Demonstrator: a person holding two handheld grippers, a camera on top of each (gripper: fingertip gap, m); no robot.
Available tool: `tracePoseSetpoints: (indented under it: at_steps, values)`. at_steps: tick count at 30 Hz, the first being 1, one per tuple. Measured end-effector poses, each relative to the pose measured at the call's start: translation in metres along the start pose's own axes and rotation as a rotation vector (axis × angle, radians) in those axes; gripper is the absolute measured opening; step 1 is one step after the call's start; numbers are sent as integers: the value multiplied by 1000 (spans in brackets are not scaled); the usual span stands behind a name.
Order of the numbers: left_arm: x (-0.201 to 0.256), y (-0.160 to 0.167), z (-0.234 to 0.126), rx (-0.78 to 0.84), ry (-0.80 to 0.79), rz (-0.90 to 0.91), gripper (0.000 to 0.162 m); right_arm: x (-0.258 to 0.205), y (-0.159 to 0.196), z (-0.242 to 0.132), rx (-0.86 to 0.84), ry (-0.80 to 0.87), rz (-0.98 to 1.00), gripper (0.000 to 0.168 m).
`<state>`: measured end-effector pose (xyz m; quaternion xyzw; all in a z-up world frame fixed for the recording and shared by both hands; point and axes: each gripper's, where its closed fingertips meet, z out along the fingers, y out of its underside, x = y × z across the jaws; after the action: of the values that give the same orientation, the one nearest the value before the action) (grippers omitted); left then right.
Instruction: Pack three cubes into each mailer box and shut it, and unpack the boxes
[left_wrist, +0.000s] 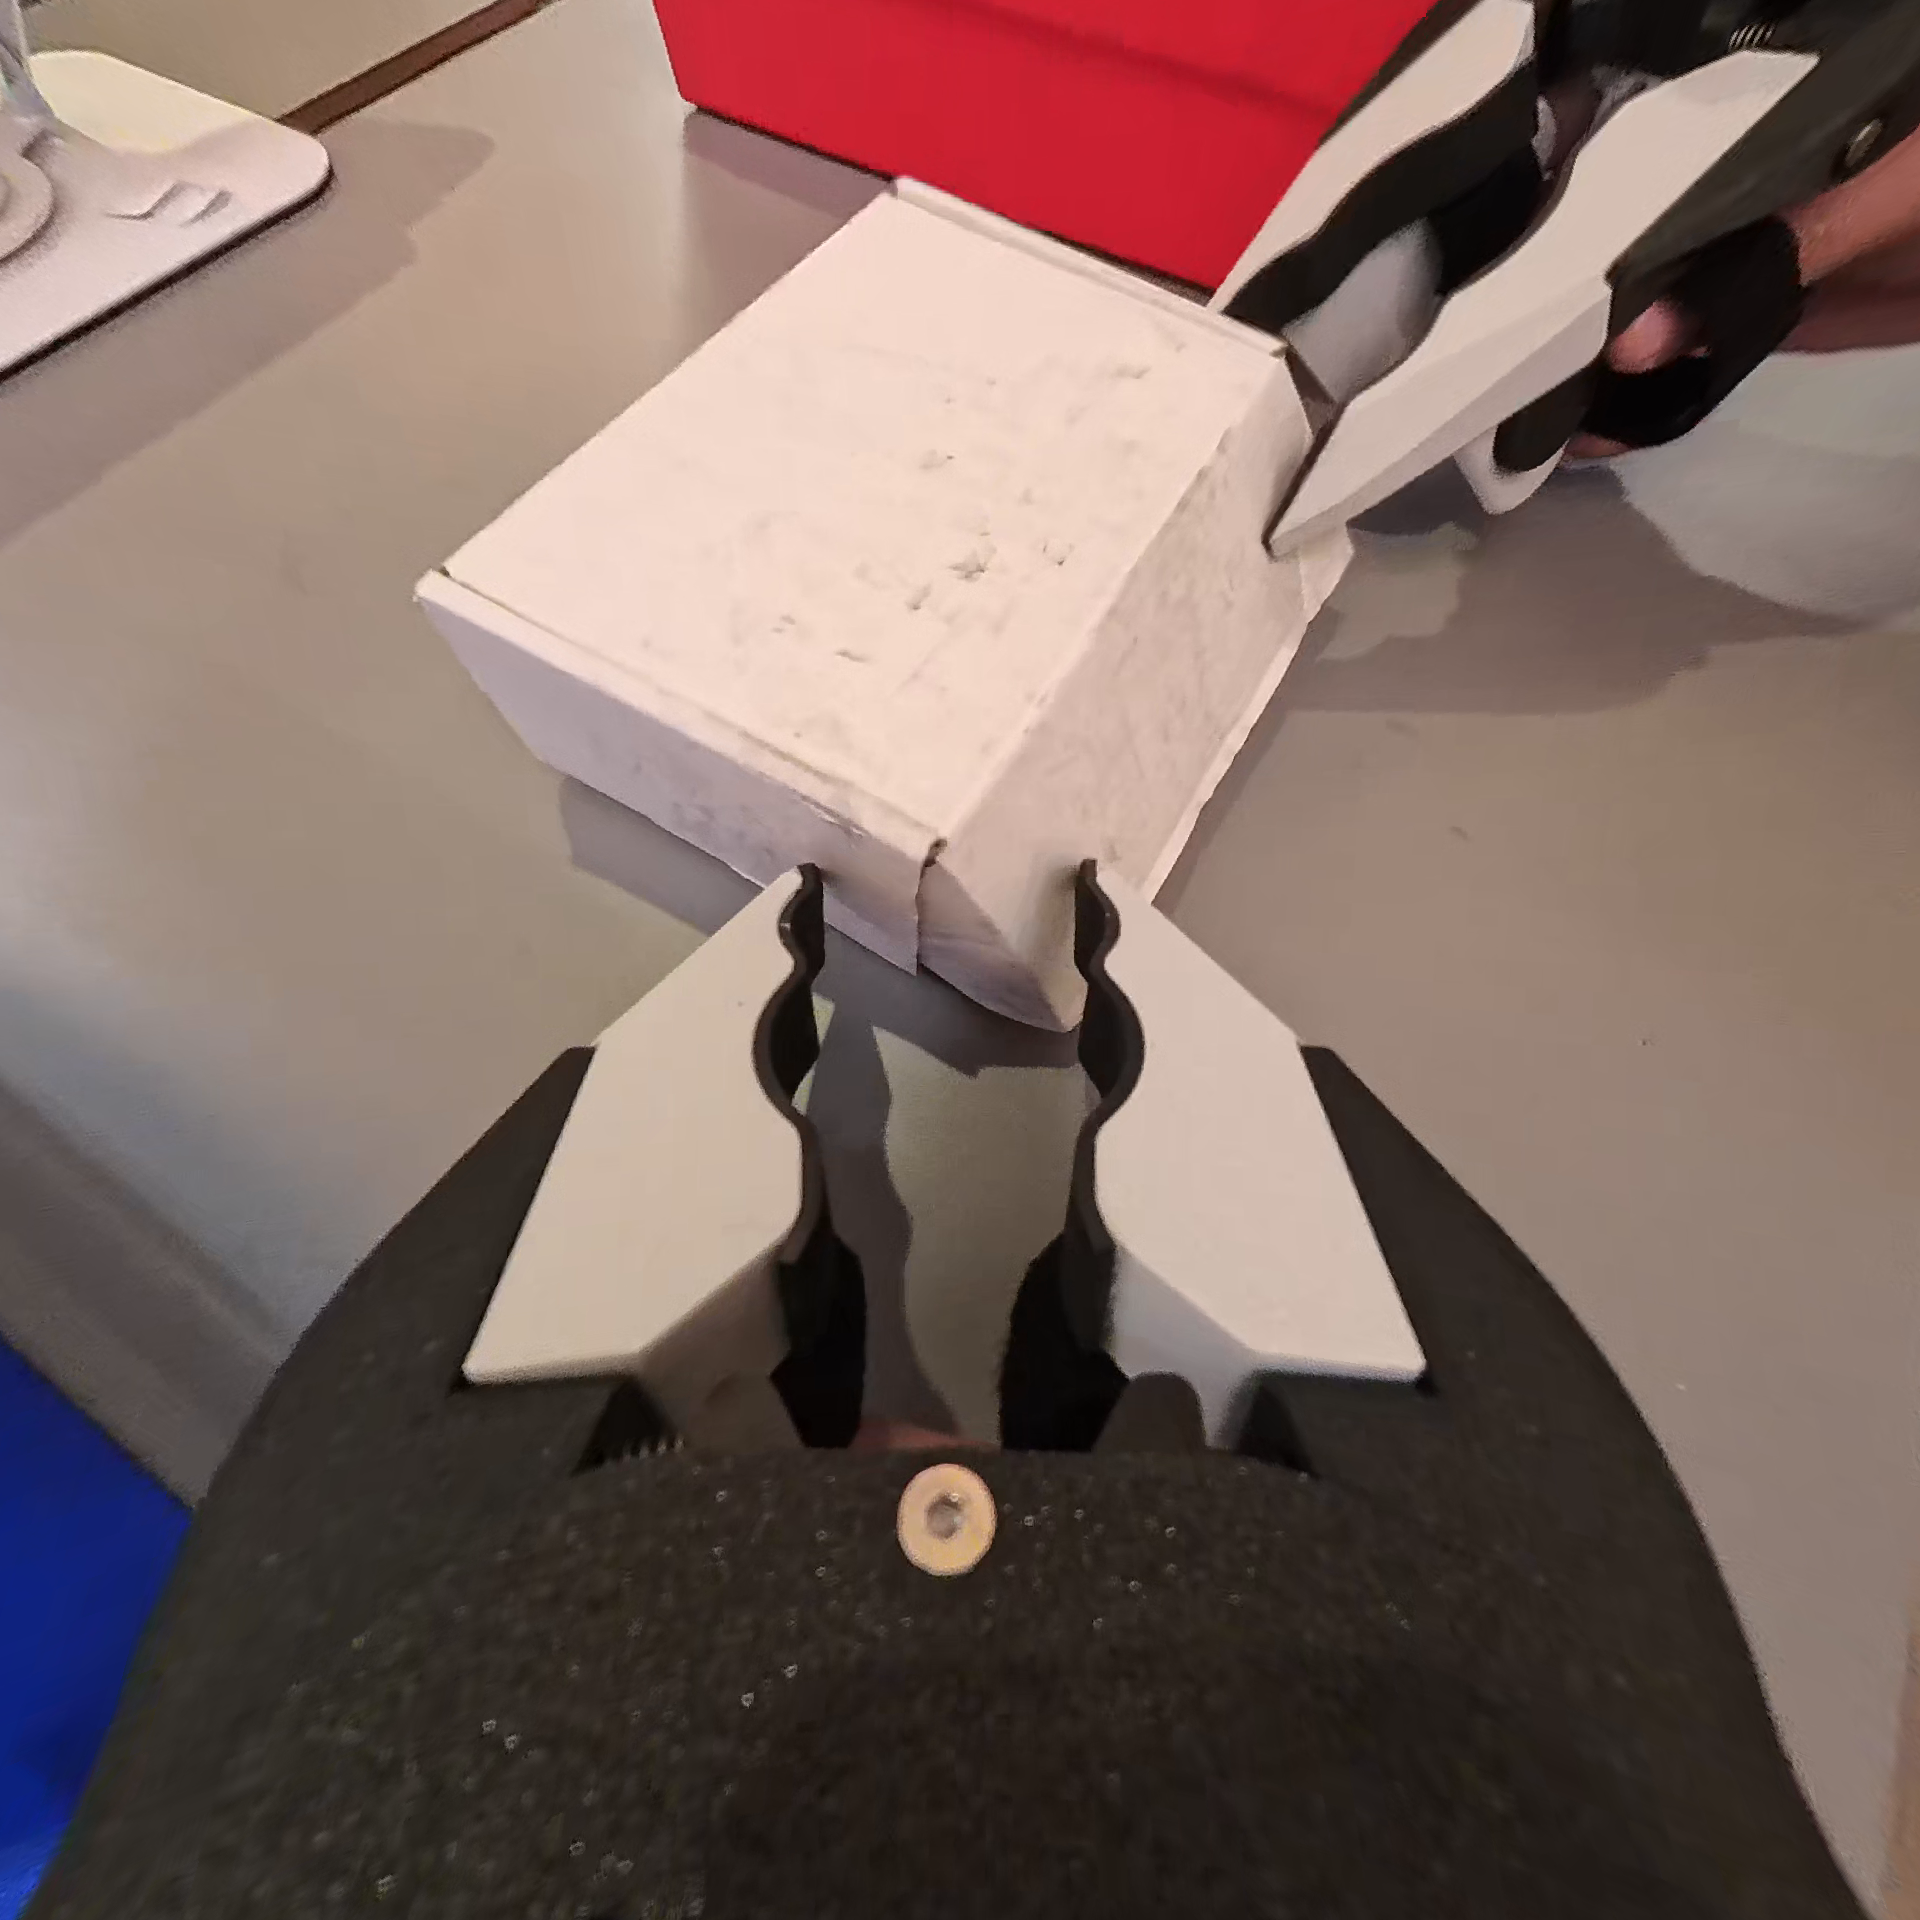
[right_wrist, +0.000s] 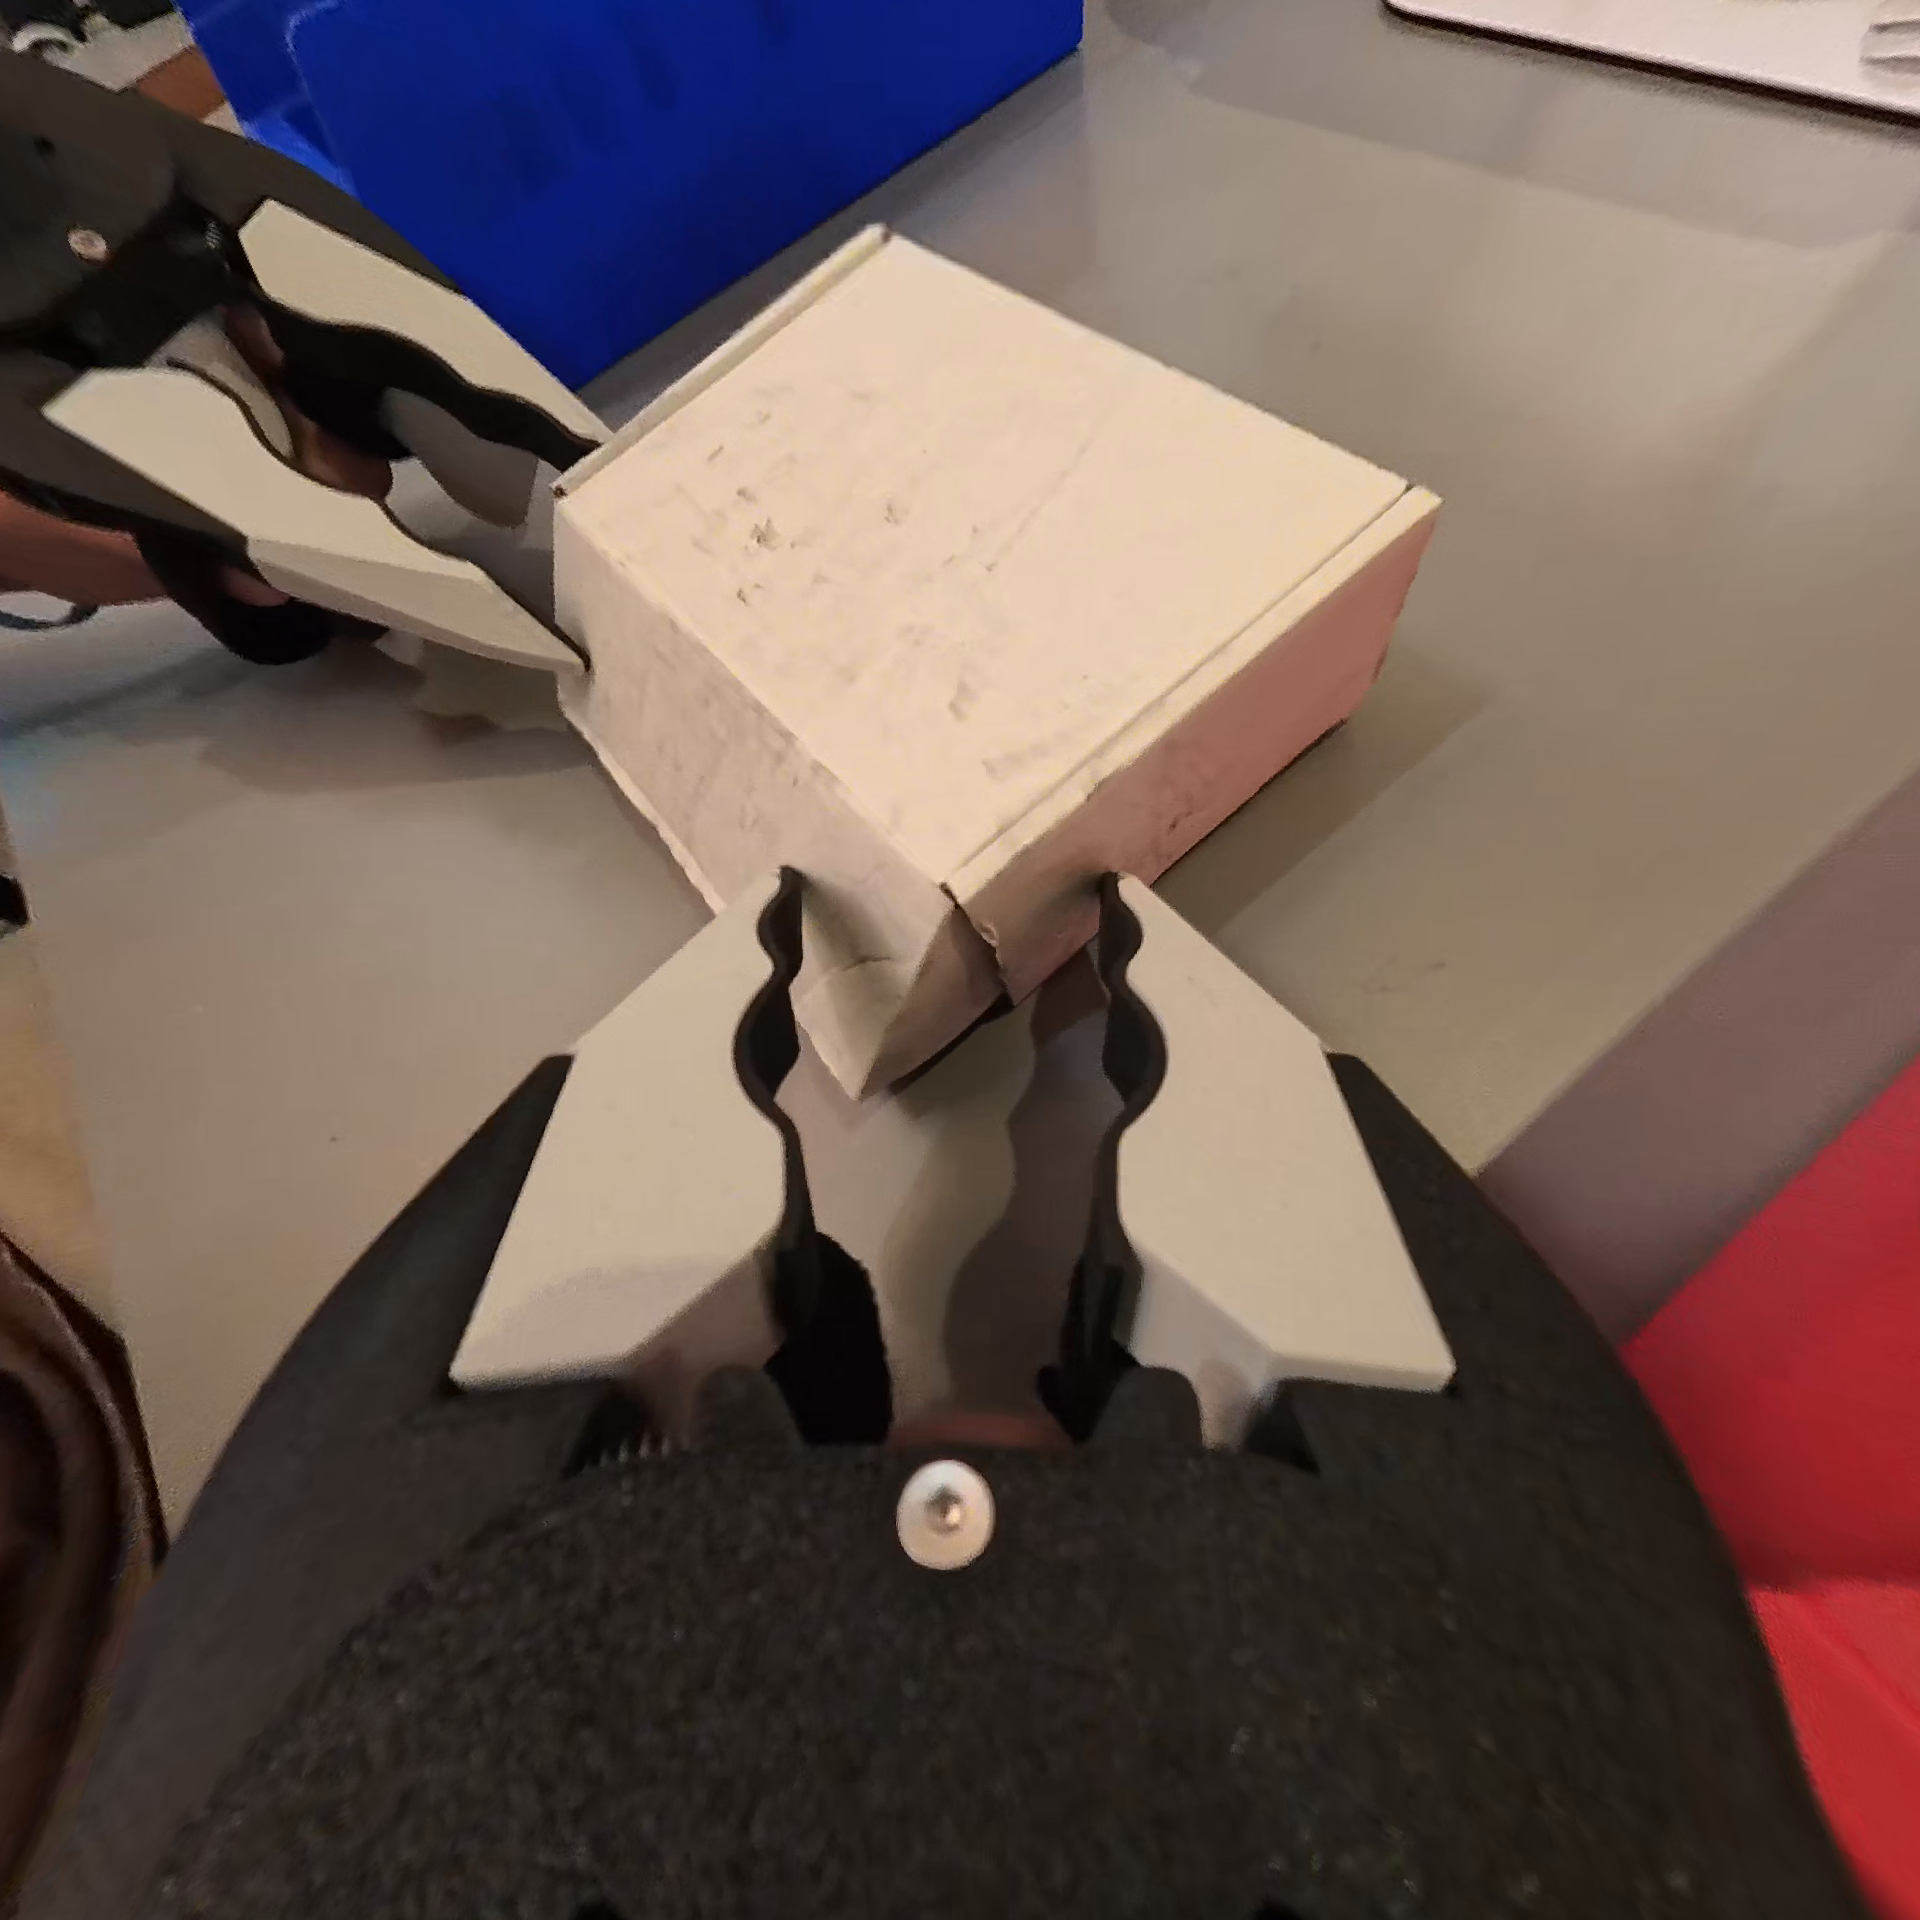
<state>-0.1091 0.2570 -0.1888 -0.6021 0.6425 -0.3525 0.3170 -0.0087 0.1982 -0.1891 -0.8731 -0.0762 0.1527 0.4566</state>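
White box (left_wrist: 831, 582) sits shut on the counter (left_wrist: 312, 727), held diagonally. Left gripper (left_wrist: 948, 894) and right gripper (right_wrist: 951, 899) each straddle an opposite corner, jaws part open, tips against the cardboard, no real clamp visible. Both equally near. Left wrist view shows a red bin (left_wrist: 1018, 94) behind; right wrist view shows a blue bin (right_wrist: 644, 156). Cubes not visible.
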Motion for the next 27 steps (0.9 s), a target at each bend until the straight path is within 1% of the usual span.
tracePoseSetpoints:
  at_steps: [2, 3, 5, 7, 9, 10, 12, 13, 14, 18, 23, 25, 27]
  values:
    - [2, 1, 0, -13, 13, 19, 46, -1, 3, -2, -28, -2, -56, 58]
    - [3, 3, 0, -32, 30, 19, 50, -2, 6, -3, -54, -8, -74, 67]
    - [5, 13, 4, -97, 57, 34, 83, -1, 14, 0, -126, -3, -101, 85]
    - [-3, 20, 9, -148, 16, 98, 100, -3, 19, 2, -197, -3, -149, 100]
    - [-12, 17, 13, -153, -13, 123, 98, 9, 19, 4, -270, 71, -229, 106]
    - [-11, 14, 14, -140, 4, 114, 90, 14, 18, 5, -297, 92, -254, 107]
    - [-3, 6, 14, -100, 69, 72, 67, 13, 16, 8, -318, 69, -259, 97]
    - [-1, 3, 14, -84, 86, 54, 63, 11, 15, 9, -311, 44, -255, 91]
    - [-2, 4, 16, -85, 81, 51, 63, 9, 16, 11, -304, 29, -253, 86]
    - [-8, 9, 20, -109, 21, 114, 59, 13, 19, 16, -309, 69, -319, 81]
    - [-26, 7, 26, -121, -123, 178, 48, 22, 11, 21, -296, 155, -303, 70]
    - [-25, 6, 25, -118, -117, 175, 48, 23, 11, 21, -300, 162, -292, 69]
    - [-16, 5, 18, -136, -66, 146, 50, 16, 12, 16, -335, 130, -287, 70]
